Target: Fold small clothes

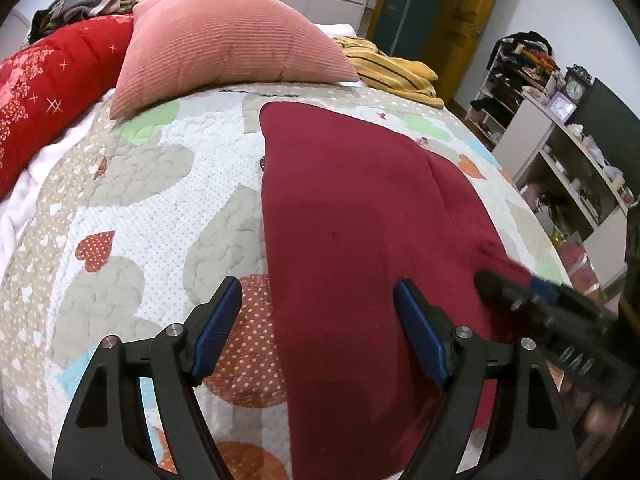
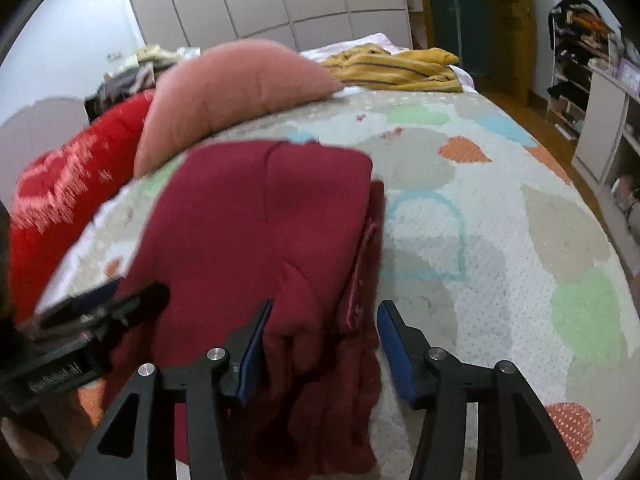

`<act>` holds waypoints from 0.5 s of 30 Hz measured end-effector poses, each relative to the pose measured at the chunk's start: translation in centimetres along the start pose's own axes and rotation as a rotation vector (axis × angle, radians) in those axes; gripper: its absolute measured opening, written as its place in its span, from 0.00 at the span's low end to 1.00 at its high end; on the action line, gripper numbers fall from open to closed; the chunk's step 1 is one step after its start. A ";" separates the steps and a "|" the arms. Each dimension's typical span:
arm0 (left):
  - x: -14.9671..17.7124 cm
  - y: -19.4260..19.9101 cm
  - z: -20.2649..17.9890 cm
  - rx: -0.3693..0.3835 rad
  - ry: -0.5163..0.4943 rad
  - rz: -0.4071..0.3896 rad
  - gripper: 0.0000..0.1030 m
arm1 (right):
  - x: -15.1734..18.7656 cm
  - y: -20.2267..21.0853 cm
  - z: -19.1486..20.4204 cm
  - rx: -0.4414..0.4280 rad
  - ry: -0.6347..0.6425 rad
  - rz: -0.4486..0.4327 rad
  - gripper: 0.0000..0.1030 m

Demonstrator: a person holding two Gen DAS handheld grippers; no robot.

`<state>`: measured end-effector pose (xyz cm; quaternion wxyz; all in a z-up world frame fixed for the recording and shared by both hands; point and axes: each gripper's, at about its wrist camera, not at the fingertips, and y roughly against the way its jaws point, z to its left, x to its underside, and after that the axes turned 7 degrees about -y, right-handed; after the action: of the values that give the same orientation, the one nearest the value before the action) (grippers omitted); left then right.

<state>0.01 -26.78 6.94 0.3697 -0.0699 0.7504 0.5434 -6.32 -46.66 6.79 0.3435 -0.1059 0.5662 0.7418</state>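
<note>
A dark red garment (image 1: 352, 216) lies folded lengthwise on the heart-patterned quilt (image 1: 152, 208). My left gripper (image 1: 318, 308) is open, its fingers straddling the garment's near left edge without holding it. In the right wrist view the same dark red garment (image 2: 264, 224) shows with its folded layers along the right edge. My right gripper (image 2: 324, 320) is open around the garment's near right part, its jaws apart and not clamped. The right gripper also shows in the left wrist view (image 1: 520, 296) at the garment's right side. The left gripper appears blurred in the right wrist view (image 2: 120, 304).
A pink cushion (image 1: 224, 48) and a red blanket (image 1: 44, 100) lie at the far left of the bed. A yellow striped garment (image 1: 392, 70) and a pile of clothes (image 1: 92, 4) lie at the far edge. Shelves (image 1: 560, 152) stand to the right.
</note>
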 end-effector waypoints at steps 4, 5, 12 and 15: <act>0.3 0.8 1.7 0.099 0.051 0.007 0.78 | -0.6 1.3 -1.0 -0.031 -0.034 -0.086 0.81; 0.4 0.8 2.2 0.117 0.069 -0.002 0.78 | -0.7 1.3 -1.2 -0.042 -0.040 -0.101 0.83; 0.6 -2.5 3.6 0.258 0.171 0.031 0.88 | -2.2 -4.7 -3.5 -0.224 -0.138 0.063 0.84; 0.5 -4.0 3.5 0.299 0.205 0.053 0.90 | -2.5 -5.8 -3.2 -0.261 -0.138 0.046 0.82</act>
<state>3.37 -25.16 3.10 0.2830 -0.0492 0.8582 0.4254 -1.59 -49.85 2.60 0.3480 -0.0855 0.4422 0.8222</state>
